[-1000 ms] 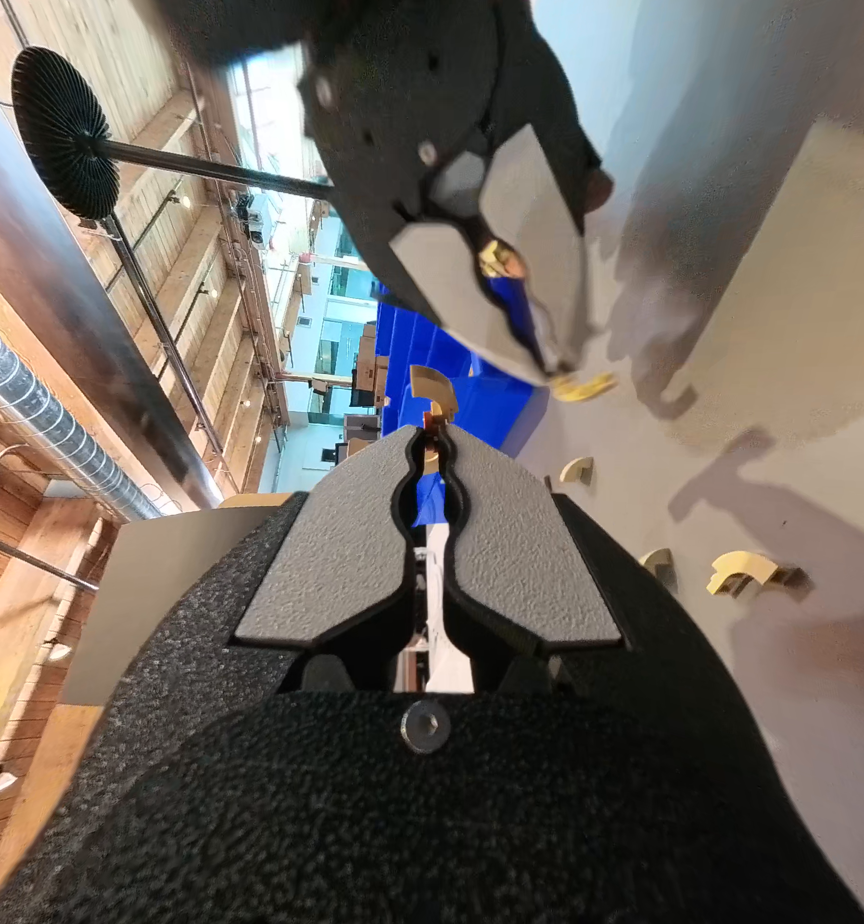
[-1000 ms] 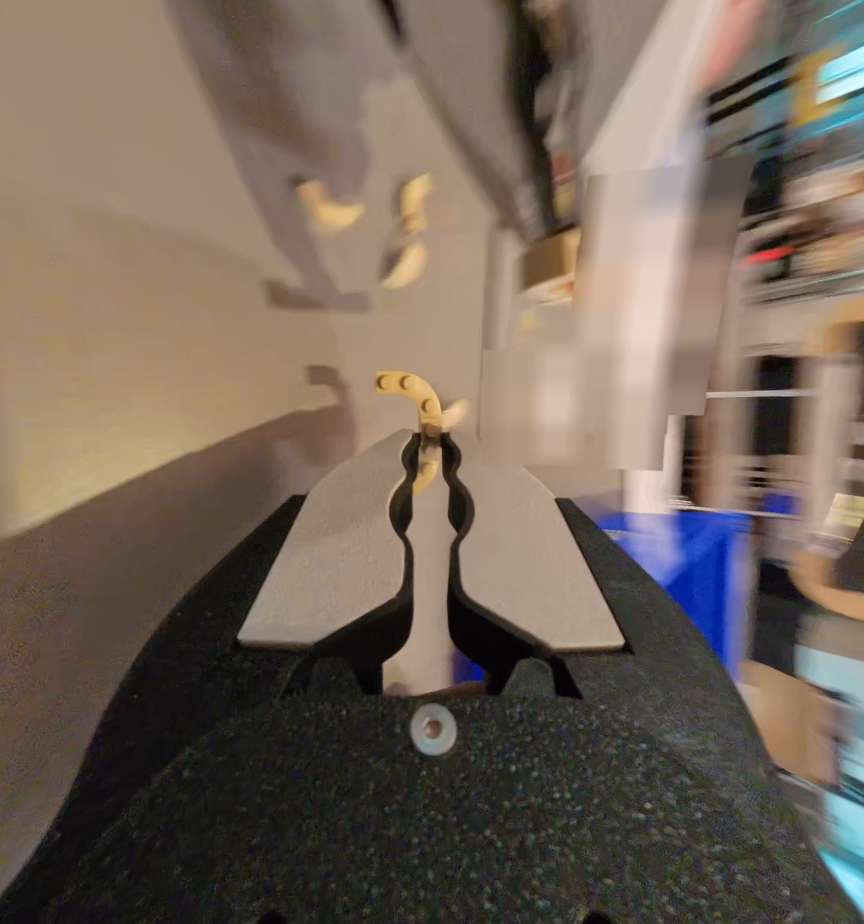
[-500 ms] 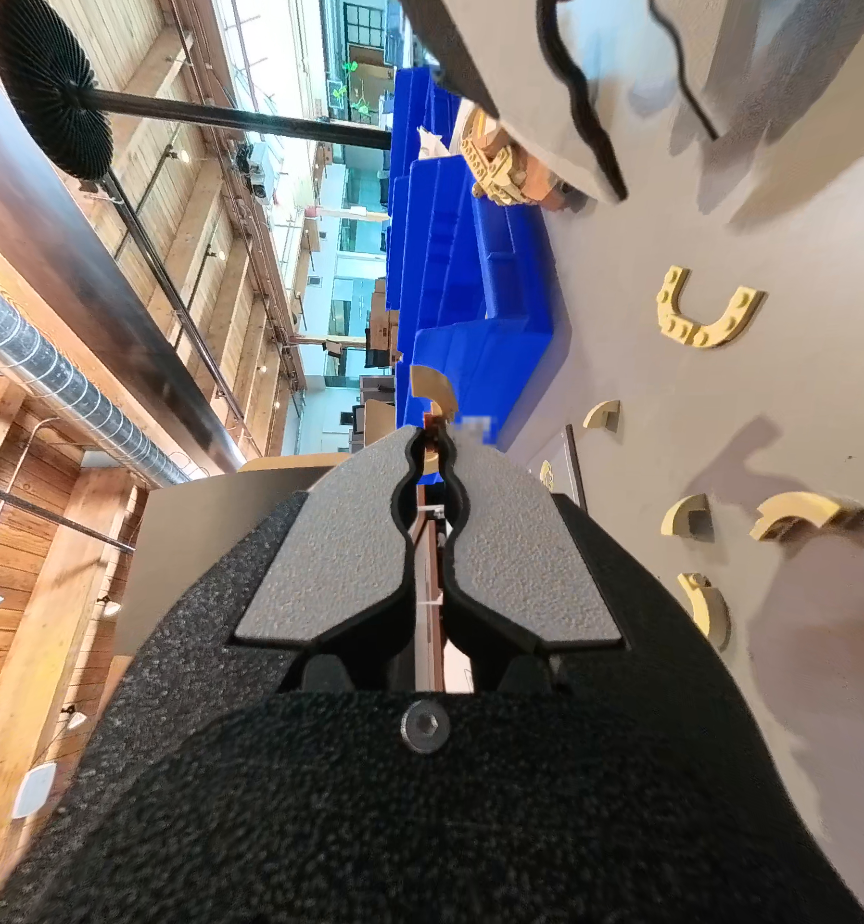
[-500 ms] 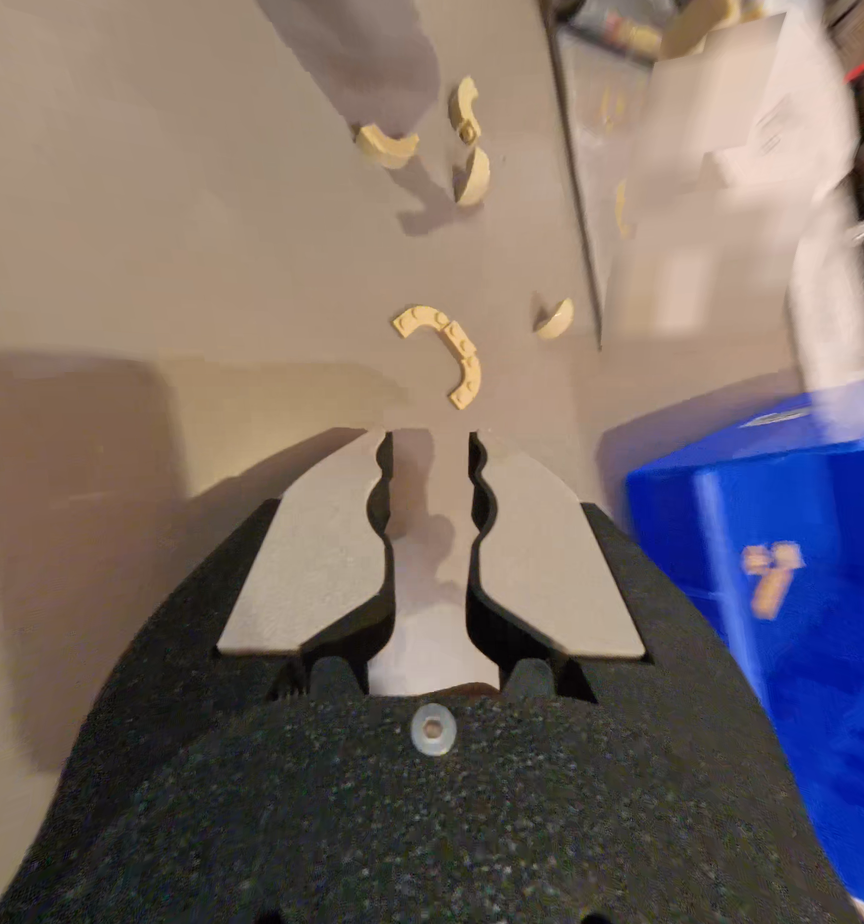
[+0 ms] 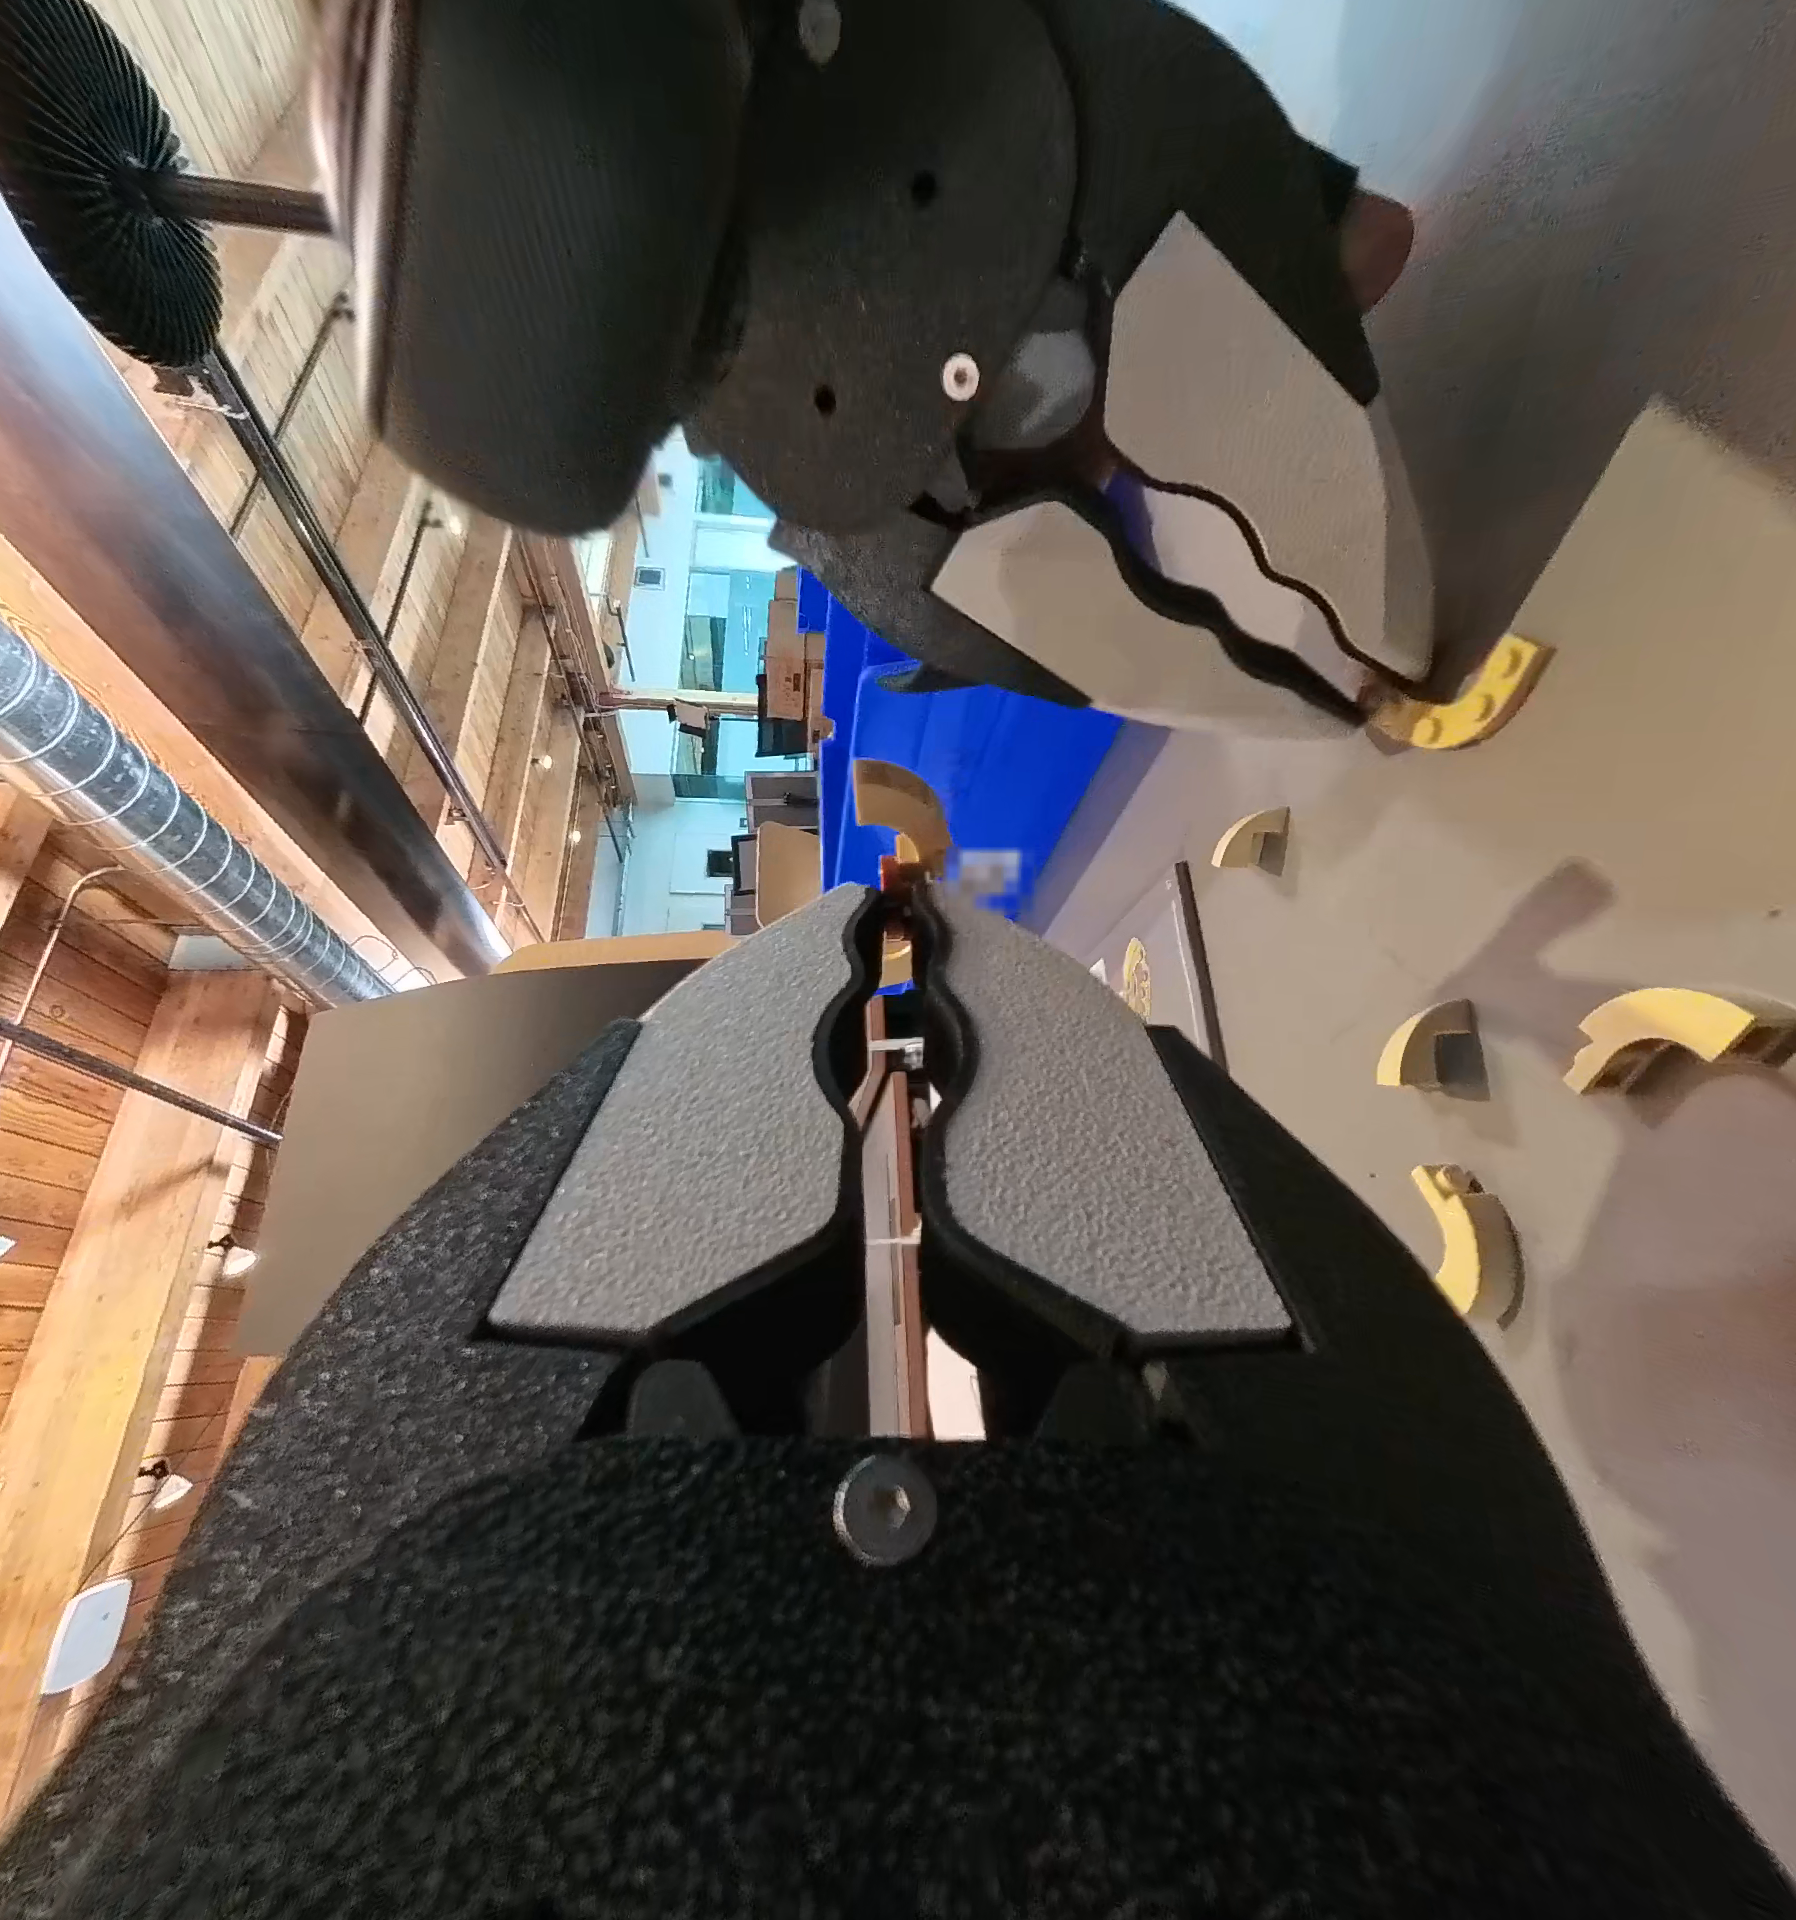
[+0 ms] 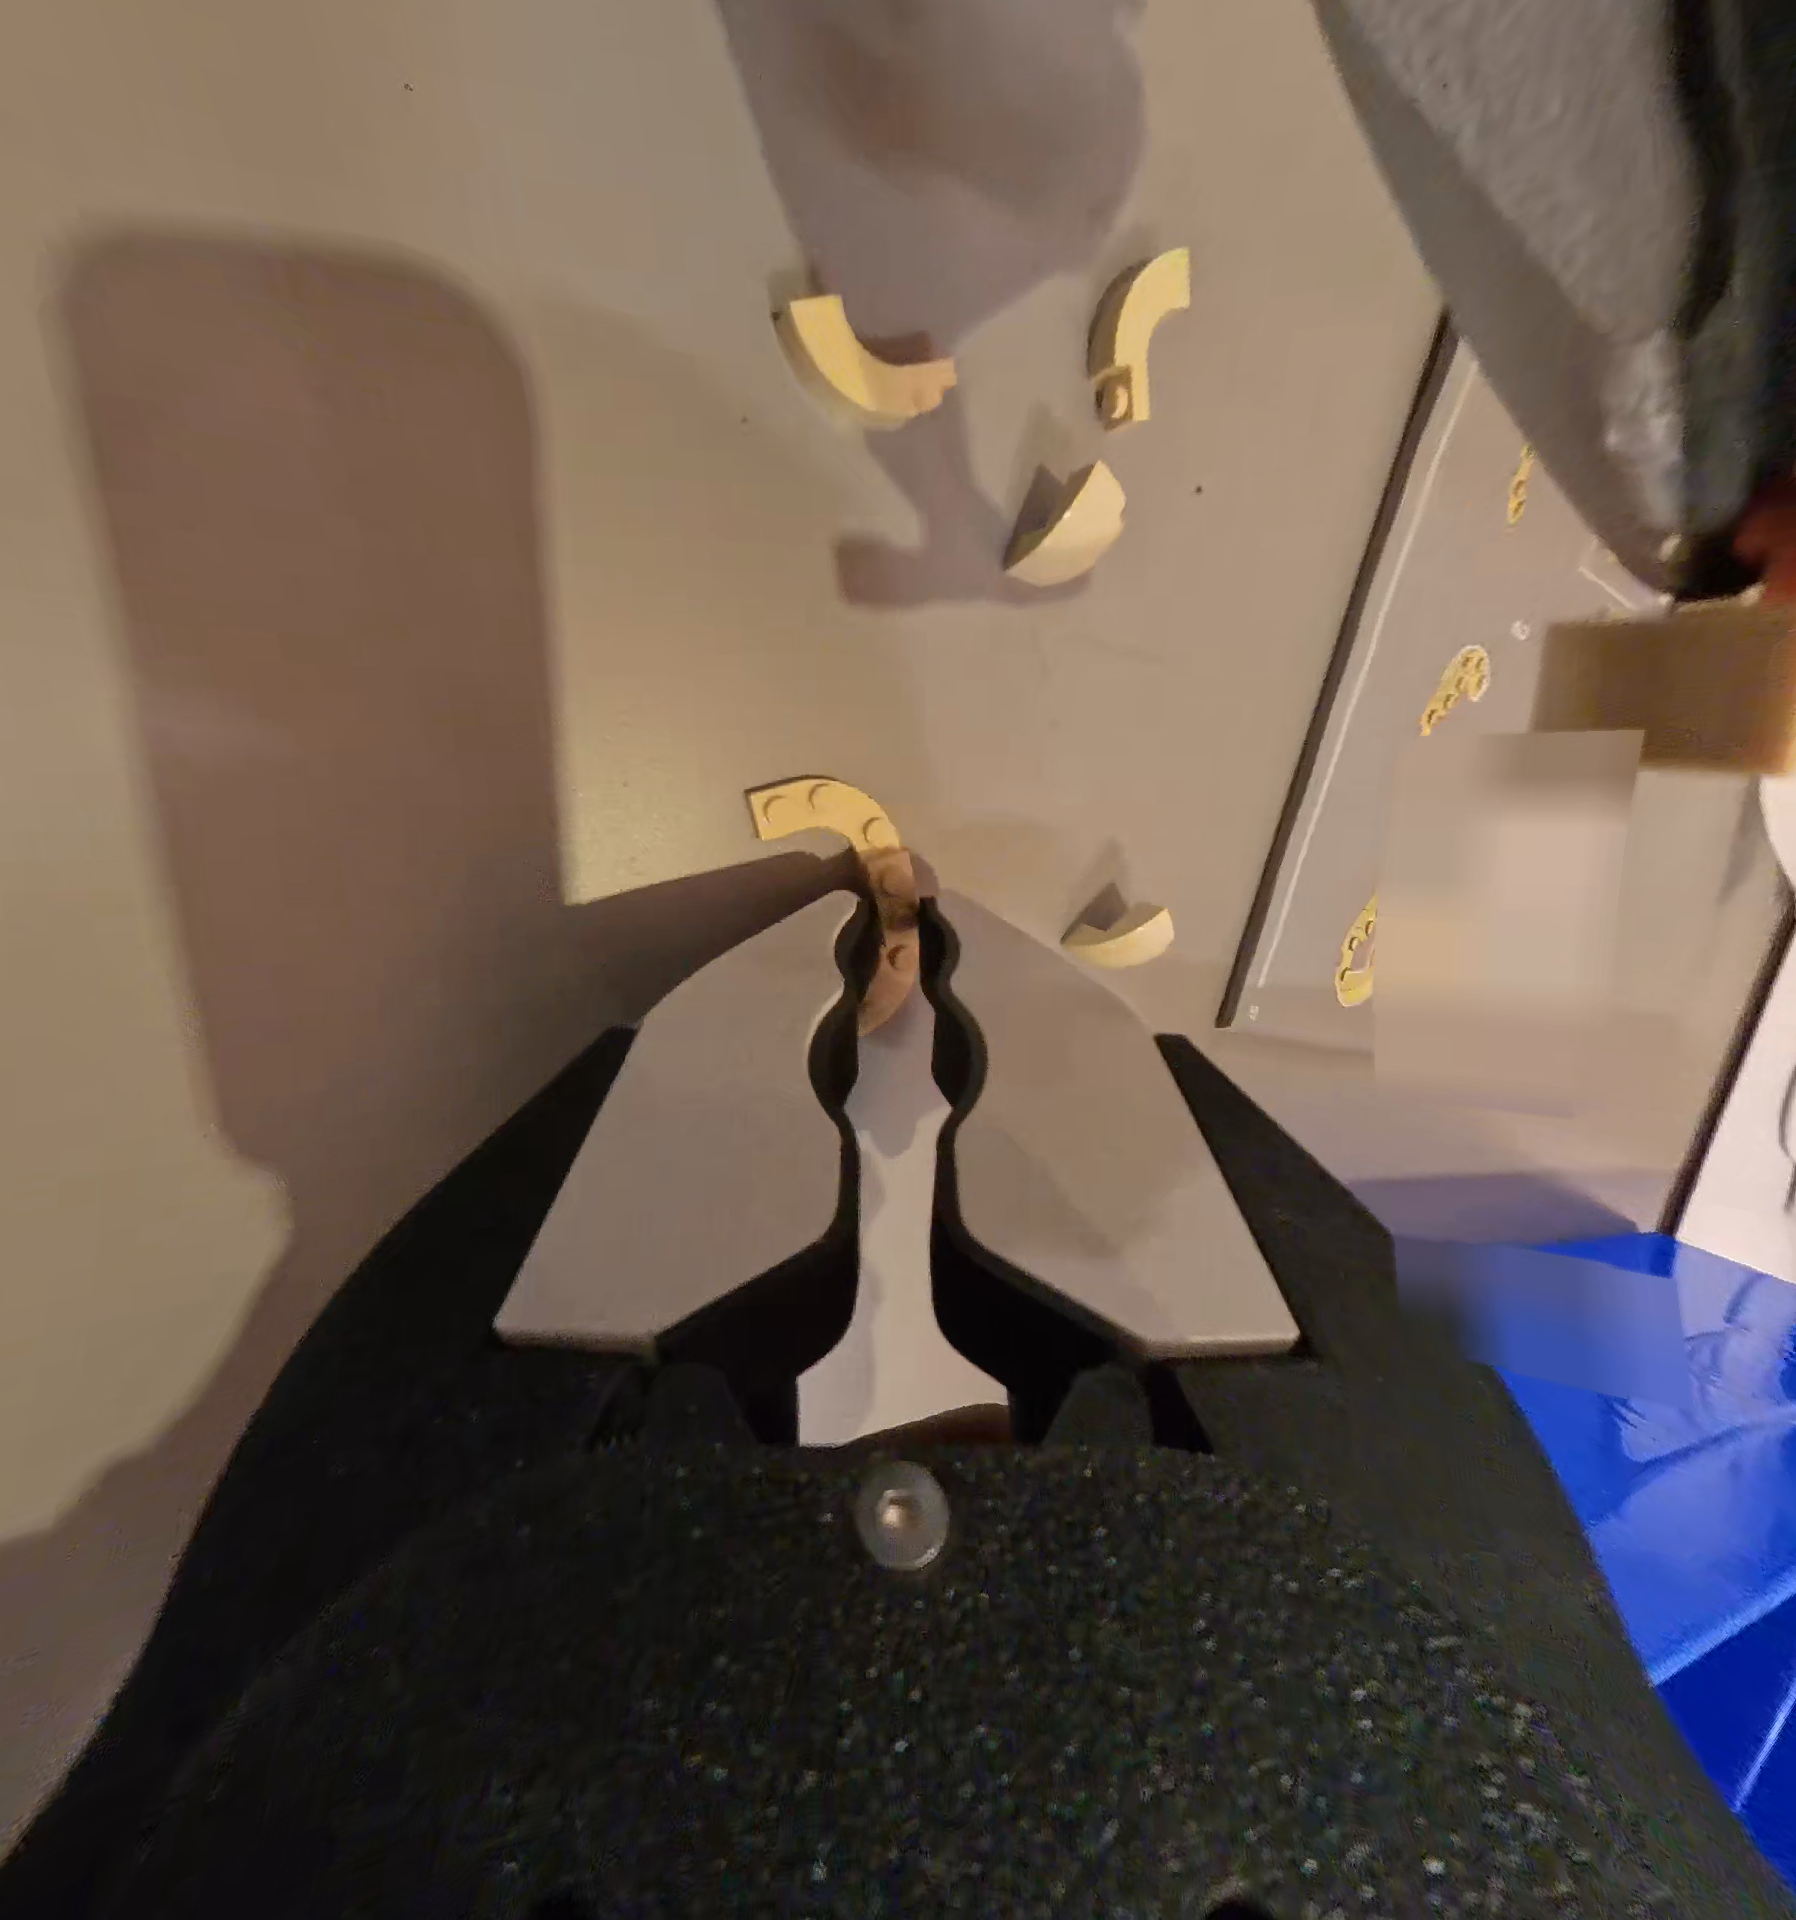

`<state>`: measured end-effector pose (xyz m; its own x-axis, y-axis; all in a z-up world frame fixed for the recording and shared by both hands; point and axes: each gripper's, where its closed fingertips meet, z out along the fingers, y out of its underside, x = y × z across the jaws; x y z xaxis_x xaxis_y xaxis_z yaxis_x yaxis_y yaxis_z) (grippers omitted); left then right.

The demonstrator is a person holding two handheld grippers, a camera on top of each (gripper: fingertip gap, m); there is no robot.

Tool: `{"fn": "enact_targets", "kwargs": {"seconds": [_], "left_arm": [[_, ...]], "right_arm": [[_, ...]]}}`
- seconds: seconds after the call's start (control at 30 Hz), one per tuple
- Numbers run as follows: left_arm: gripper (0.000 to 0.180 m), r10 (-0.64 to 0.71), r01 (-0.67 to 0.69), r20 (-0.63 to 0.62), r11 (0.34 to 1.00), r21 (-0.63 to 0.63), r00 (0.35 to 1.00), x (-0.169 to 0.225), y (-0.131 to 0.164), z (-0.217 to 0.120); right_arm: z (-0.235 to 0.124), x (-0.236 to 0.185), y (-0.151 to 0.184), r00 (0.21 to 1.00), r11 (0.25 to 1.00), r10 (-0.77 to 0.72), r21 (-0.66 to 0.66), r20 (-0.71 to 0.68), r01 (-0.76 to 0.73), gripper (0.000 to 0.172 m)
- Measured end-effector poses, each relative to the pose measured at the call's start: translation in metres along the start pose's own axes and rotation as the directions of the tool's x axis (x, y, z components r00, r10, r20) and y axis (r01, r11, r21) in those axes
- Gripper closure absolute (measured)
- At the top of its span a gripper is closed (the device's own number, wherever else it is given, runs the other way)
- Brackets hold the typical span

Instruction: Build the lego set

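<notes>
Two tools each pinch a tan curved piece: the left tool [image 5: 899, 914] holds a small arched assembly [image 5: 899, 816] up off the desk [image 6: 302, 623], while the right tool [image 6: 894, 914] clamps a studded curved plate [image 6: 832, 816] lying on the desk among loose curved bricks [image 6: 1065, 530], near a blue bin [image 6: 1704, 1455].

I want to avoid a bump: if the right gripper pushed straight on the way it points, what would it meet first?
Probably the grey tabletop itself. The right gripper, shut on a curved tan studded plate, points down at the surface, its tips seemingly almost there. Depth is hard to judge.
</notes>
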<state>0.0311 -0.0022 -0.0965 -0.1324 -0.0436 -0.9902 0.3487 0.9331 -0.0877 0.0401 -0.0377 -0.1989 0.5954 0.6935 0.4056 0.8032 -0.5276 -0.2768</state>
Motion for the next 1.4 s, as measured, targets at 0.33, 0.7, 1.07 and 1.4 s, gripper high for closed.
{"fn": "enact_targets", "kwargs": {"seconds": [0.33,0.7,1.07,1.4], "left_arm": [[0.176,-0.026,0.034,0.086,0.996,-0.082,0.996,-0.019,0.02,-0.003],[0.176,-0.044,0.049,0.065,0.997,-0.063,0.997,-0.014,0.019,-0.002],[0.176,0.062,-0.058,-0.053,0.995,0.077,0.997,0.022,0.001,-0.019],[0.176,0.099,-0.085,-0.09,0.985,0.147,0.991,0.044,-0.016,-0.014]], "right_arm": [[-0.066,0.006,-0.009,0.818,0.984,0.113,0.176,-0.564,-0.014,0.115],[-0.044,-0.04,-0.011,0.919,0.89,0.378,0.318,-0.11,-0.328,0.124],[-0.002,-0.017,-0.021,0.906,0.849,0.401,0.316,0.137,-0.424,0.106],[0.001,-0.019,-0.022,0.88,0.83,0.407,0.304,0.244,-0.468,0.124]]}}
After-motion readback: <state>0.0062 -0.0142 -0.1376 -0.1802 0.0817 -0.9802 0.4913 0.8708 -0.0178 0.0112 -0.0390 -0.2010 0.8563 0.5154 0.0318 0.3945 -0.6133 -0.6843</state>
